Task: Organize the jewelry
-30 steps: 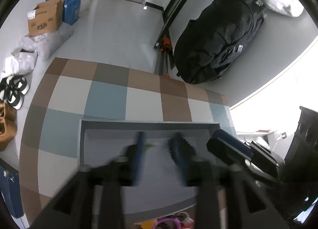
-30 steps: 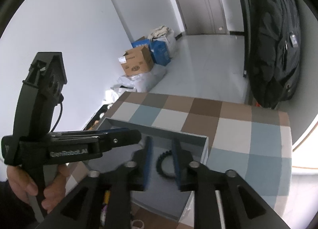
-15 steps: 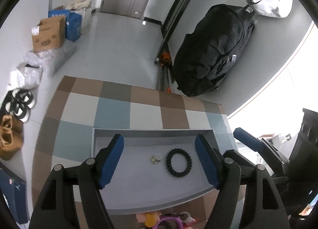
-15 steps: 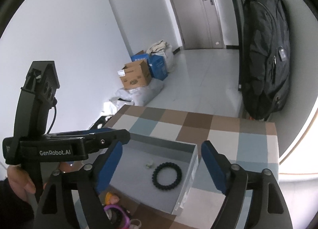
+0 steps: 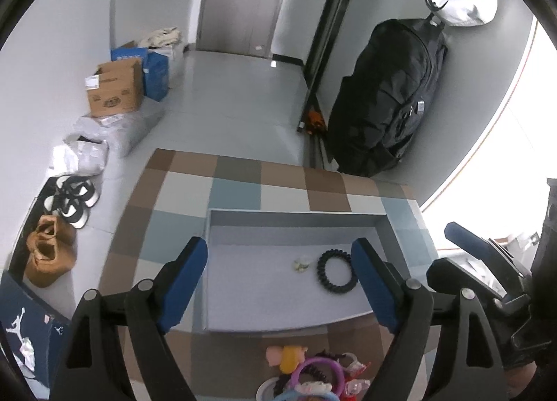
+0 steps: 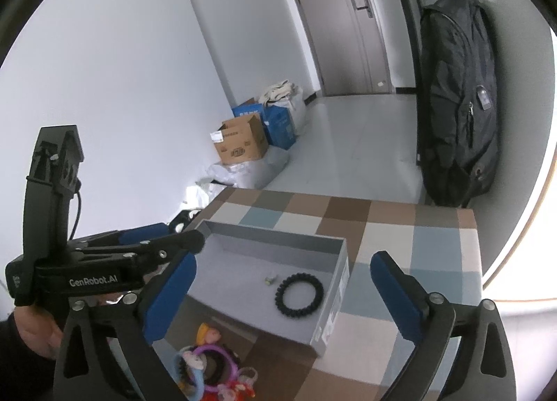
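A shallow grey tray (image 5: 296, 218) (image 6: 334, 303) lies on the checkered table. In it lie a black coiled hair tie (image 5: 336, 272) (image 6: 299, 295) and a small pale trinket (image 5: 301, 264) (image 6: 269, 278). My left gripper (image 5: 280, 282) is open and empty, held above the tray's near part. My right gripper (image 6: 282, 296) is open and empty, above the tray. A heap of colourful jewelry (image 5: 313, 376) (image 6: 212, 369), with a purple ring and pink and yellow pieces, lies in front of the tray's near edge.
The checkered table (image 5: 236, 188) ends at a drop to the floor on the far and left sides. A black backpack (image 5: 386, 98) hangs against the wall at the right. Cardboard boxes (image 5: 116, 87) and shoes (image 5: 71, 199) are on the floor at the left.
Both grippers have opened from nearly shut and pulled back and up from the tray. The hair tie and trinket now lie free in the tray.
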`<state>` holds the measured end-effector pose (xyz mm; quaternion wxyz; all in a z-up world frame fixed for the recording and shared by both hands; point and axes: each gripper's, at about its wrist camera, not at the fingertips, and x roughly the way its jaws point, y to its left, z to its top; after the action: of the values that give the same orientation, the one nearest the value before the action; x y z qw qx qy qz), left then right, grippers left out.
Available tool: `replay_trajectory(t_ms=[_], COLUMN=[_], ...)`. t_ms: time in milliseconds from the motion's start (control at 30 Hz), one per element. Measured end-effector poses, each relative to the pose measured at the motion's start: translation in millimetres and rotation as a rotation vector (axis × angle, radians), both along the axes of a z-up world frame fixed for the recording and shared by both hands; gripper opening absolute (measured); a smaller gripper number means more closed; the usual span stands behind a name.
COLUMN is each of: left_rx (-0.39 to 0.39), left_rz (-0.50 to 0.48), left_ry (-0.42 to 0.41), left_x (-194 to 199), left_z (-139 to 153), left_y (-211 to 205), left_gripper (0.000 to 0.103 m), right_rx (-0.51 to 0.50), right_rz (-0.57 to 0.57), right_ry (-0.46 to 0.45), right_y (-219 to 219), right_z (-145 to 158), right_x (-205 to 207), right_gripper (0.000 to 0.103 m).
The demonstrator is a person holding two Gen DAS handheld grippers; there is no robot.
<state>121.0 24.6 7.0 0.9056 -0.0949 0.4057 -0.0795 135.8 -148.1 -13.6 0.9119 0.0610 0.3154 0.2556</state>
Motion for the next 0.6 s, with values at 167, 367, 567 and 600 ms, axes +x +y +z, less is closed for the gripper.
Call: replay_trajectory(t_ms=[167, 367, 567, 600], left_rx=[0.016, 0.009, -0.037, -0.051], left_rz=[0.032, 0.055, 0.077, 0.078], left_ry=[-0.015, -0.026, 0.015, 0.028], left_x=[-15.2, -30.4, -47.8, -50.0], left_z=[5.2, 7.9, -1.0, -3.7], left_y=[2.9, 7.9, 17.9, 19.4], left_gripper=[0.082, 0.082, 0.082, 0.082], right_rx=[-0.001, -0.011, -0.008, -0.009], right_rz=[-0.022, -0.053, -0.074, -0.076], right_ry=[-0.016, -0.012, 0.006, 0.008], right_y=[-5.4, -10.4, -15.1, -15.4], right_z=[3.5, 2.4, -1.9, -2.6], right_x=[-12.1, -24.2, -34.9, -36.9], right_gripper=[0.103, 0.103, 0.103, 0.103])
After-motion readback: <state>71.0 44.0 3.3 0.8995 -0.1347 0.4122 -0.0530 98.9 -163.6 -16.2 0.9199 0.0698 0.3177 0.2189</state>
